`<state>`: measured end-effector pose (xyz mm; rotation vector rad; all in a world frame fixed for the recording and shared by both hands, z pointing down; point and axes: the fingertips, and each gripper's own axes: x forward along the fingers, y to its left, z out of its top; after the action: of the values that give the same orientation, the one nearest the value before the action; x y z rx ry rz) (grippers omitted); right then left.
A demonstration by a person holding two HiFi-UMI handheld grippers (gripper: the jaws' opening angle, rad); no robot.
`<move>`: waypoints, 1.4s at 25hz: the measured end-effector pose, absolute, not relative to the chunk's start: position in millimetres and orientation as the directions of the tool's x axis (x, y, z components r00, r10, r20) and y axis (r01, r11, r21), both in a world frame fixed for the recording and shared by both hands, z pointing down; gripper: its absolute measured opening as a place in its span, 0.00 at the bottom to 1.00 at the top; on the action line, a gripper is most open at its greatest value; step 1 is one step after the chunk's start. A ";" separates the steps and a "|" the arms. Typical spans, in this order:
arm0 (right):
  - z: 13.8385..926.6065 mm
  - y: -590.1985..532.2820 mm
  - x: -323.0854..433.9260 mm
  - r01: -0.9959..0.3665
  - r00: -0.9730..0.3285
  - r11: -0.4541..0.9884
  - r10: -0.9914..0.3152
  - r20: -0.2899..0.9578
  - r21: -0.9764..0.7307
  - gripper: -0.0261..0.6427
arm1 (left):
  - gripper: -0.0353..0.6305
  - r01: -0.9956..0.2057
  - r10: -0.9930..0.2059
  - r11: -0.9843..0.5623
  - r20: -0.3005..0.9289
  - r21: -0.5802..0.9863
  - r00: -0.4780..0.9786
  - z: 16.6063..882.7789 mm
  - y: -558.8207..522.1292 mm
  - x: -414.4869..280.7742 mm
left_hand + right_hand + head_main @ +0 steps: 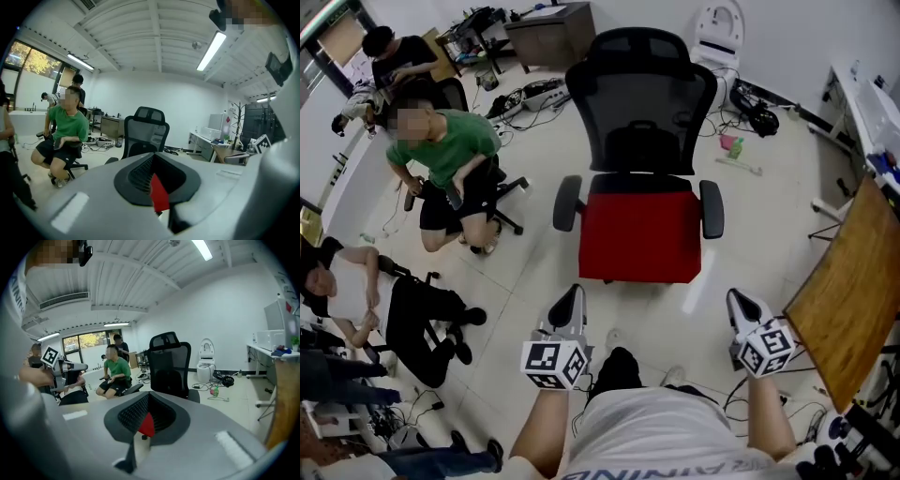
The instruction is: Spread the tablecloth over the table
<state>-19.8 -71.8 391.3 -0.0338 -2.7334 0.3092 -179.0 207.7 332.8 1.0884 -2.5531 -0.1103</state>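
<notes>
No tablecloth shows in any view. A wooden table top (851, 291) stands at the right edge of the head view. My left gripper (571, 298) and right gripper (739, 302) are held side by side low in that view, both shut with nothing between the jaws. They point at a black office chair (642, 122) with a red seat (641, 234) just ahead. In the left gripper view the left gripper (157, 187) is shut, with the chair (145, 131) beyond it. The right gripper (143, 427) is likewise shut, facing the chair (168, 364).
A person in a green shirt (445, 155) sits on a stool at the left, with other people (356, 291) seated lower left. Cables (530, 98) litter the floor at the back. A brown desk (551, 33) and a white seat (719, 28) stand at the far wall.
</notes>
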 end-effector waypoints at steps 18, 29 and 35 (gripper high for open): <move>536.6 -76.4 -94.7 -0.159 -0.898 0.934 -0.002 0.441 -0.320 0.05 | 0.06 -0.600 -0.669 0.735 0.479 0.314 -0.569 519.4 210.3 -267.1; 727.1 -85.5 -88.7 -0.203 -0.837 0.925 0.006 0.547 -0.321 0.05 | 0.06 -0.577 -0.571 0.787 0.614 0.220 -0.545 717.3 201.3 -255.2; 782.1 -71.7 -92.3 -0.183 -0.828 0.918 0.048 0.559 -0.351 0.05 | 0.06 -0.560 -0.552 0.798 0.641 0.221 -0.534 777.4 206.6 -258.2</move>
<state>-92.3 -71.7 782.1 0.0967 -2.4936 0.5299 -258.2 206.6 777.4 0.8171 -2.2535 0.0147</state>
